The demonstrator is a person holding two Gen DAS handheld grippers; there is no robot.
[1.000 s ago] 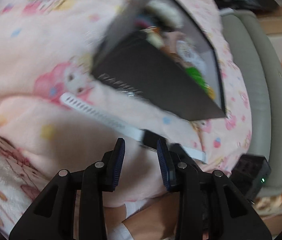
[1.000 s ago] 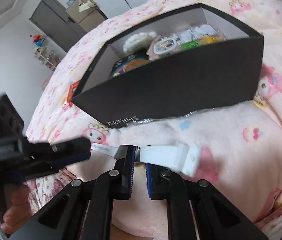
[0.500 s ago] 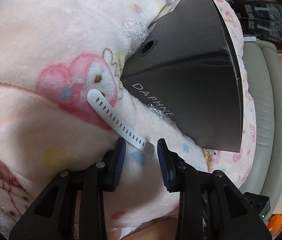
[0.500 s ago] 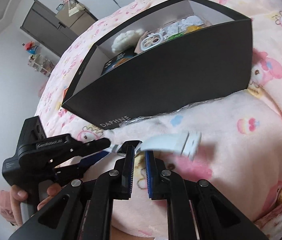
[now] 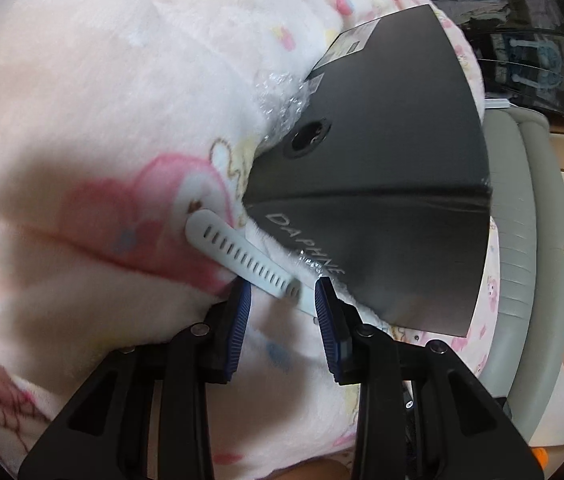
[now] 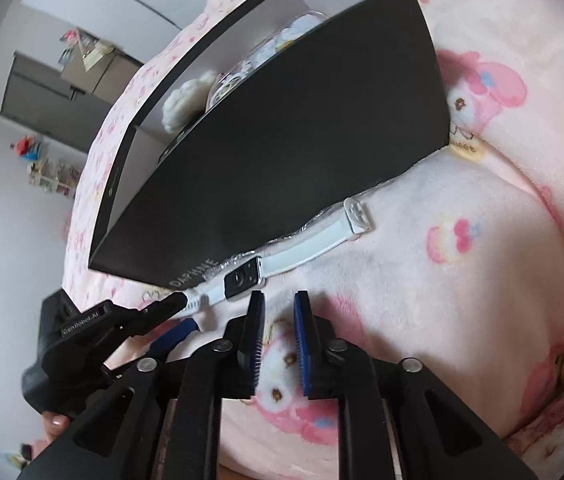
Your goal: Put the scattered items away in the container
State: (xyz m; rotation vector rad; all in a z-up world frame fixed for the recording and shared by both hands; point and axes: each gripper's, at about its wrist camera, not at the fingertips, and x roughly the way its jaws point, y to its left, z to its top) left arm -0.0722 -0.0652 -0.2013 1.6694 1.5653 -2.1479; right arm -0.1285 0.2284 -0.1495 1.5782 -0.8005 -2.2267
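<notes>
A white smartwatch (image 6: 282, 260) with a black face lies on the pink blanket against the front wall of the black box (image 6: 290, 152). Its perforated strap (image 5: 241, 264) runs between the fingers of my left gripper (image 5: 279, 300), which is open around it. In the right wrist view the left gripper (image 6: 177, 312) reaches the strap end from the left. My right gripper (image 6: 277, 308) is open and empty, just in front of the watch face. The box (image 5: 382, 200) holds several items, including a white fluffy thing (image 6: 185, 100).
A pink cartoon-print blanket (image 6: 482, 280) covers the soft, uneven bed. Crinkled clear plastic (image 5: 282, 92) sticks out from under the box. A grey padded edge (image 5: 522, 240) runs along the right, with dark shelving behind it. Cupboards (image 6: 81, 72) stand far off.
The right gripper has let go of the watch and opened; the watch now lies on the blanket by the box. The left gripper has moved in low around the strap.
</notes>
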